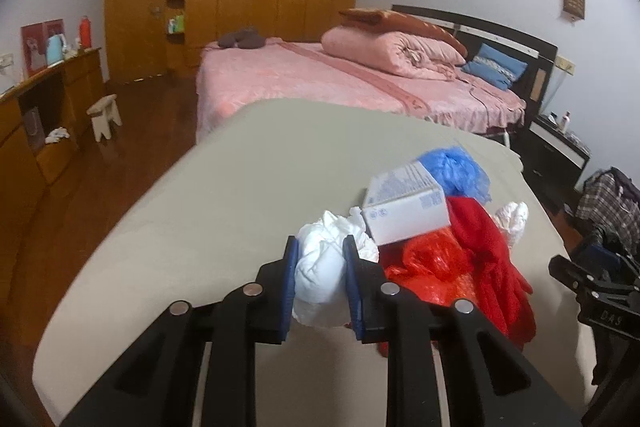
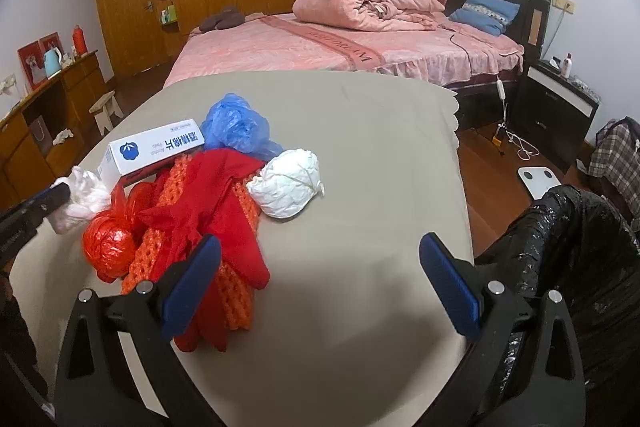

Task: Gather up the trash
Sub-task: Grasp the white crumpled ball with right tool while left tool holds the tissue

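A: What has the left gripper [image 1: 320, 267] got?

B: A crumpled white wad [image 1: 326, 263] of paper or thin plastic. The blue pads [image 1: 290, 291] press into it from both sides, so the gripper is pinched narrow around it. The wad sits at the near-left edge of the trash pile on the grey worktop [image 1: 224, 163].

A: Is it lifted clear?

B: I cannot tell. From the right wrist view the wad touches the white box [image 2: 152, 151] and the red plastic bag [image 2: 108, 243] beside it.

A: And the right gripper [image 2: 320, 283]?

B: Spread wide, nothing between its fingers [image 2: 450, 285]. It hangs over bare worktop at the near edge. Its left finger overlaps the red cloth [image 2: 220, 211] in the picture; whether it touches, I cannot tell.

A: What else is in the pile?

B: Orange foam netting [image 2: 236, 303] under the red cloth, a blue plastic bag [image 2: 236, 127] behind the box, and a second white crumpled ball [image 2: 286, 189] lying just right of the cloth.

A: Where is the bin?

B: A bin lined with a black bag [image 2: 568, 255] stands just off the worktop's right edge, beside the right gripper.
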Demonstrator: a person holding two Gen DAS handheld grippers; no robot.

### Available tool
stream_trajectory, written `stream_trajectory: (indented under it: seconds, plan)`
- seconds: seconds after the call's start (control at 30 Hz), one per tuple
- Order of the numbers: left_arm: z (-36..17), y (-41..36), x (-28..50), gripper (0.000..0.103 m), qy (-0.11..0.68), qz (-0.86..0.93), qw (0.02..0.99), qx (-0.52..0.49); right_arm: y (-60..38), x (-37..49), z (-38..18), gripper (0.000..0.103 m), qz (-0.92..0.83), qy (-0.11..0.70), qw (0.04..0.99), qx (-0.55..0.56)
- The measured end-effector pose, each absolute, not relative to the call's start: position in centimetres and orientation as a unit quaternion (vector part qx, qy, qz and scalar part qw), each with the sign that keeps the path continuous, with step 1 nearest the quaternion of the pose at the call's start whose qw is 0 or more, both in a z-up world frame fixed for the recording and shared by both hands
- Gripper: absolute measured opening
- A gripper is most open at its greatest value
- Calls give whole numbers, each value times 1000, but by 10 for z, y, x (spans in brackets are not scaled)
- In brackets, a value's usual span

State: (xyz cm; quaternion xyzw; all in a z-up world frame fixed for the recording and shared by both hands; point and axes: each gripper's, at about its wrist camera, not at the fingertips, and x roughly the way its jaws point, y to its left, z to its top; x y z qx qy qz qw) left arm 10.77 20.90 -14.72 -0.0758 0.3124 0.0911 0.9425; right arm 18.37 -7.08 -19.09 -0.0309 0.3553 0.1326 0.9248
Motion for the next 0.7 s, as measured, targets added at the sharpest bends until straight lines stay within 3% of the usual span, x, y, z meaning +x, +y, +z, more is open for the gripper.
stream_trajectory:
  seconds: [0.3,0.43,0.47,0.6,0.7]
  plan:
    - [-171,206,116,26,352,91,930,-48,-65,185,-193,96,137,358,923,-35]
    - [-178,203,118,51,364,84,926,-48,-65,185,-195,96,136,360,922,-35]
    - [-179,202,119,52,367,82,925,-48,-65,185,-195,96,136,361,922,-35]
    - [-188,203,127,52,388,83,916,-52,-65,186,-196,96,136,362,921,-35]
    - [-190,206,128,39,392,78,914,-65,-65,186,-196,96,137,362,922,-33]
